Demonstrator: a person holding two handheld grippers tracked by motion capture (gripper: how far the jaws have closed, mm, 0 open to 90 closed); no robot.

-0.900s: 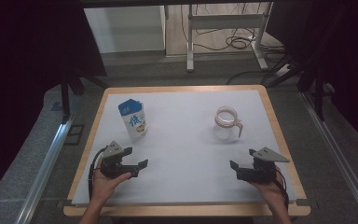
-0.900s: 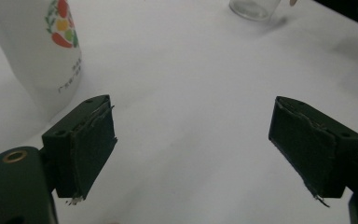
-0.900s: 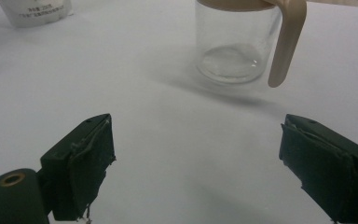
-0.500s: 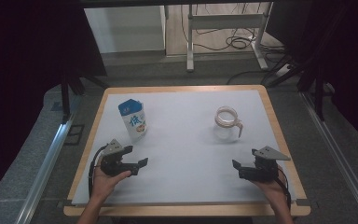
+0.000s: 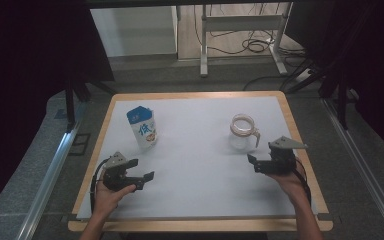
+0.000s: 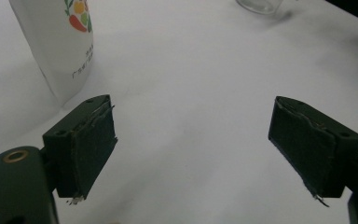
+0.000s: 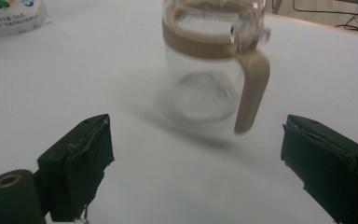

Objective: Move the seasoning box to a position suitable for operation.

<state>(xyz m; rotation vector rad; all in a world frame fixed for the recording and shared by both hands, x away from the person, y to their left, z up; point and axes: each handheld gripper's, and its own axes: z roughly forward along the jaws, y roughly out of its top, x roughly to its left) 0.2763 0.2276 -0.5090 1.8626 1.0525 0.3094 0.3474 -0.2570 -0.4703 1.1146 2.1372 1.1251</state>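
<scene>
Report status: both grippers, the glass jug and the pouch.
Left gripper open, empty, short of the pouch. Right gripper open, facing the glass jug, not touching. Jug upright, handle toward right gripper. Nothing between.

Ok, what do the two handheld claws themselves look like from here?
Both are black two-jaw tools. The left claw and right claw each carry a grey three-cornered plate on top and trail a dark cable past the wrist. Their jaws are blocky with frayed dark pads. Forearms are bare; no sleeves visible.
</scene>
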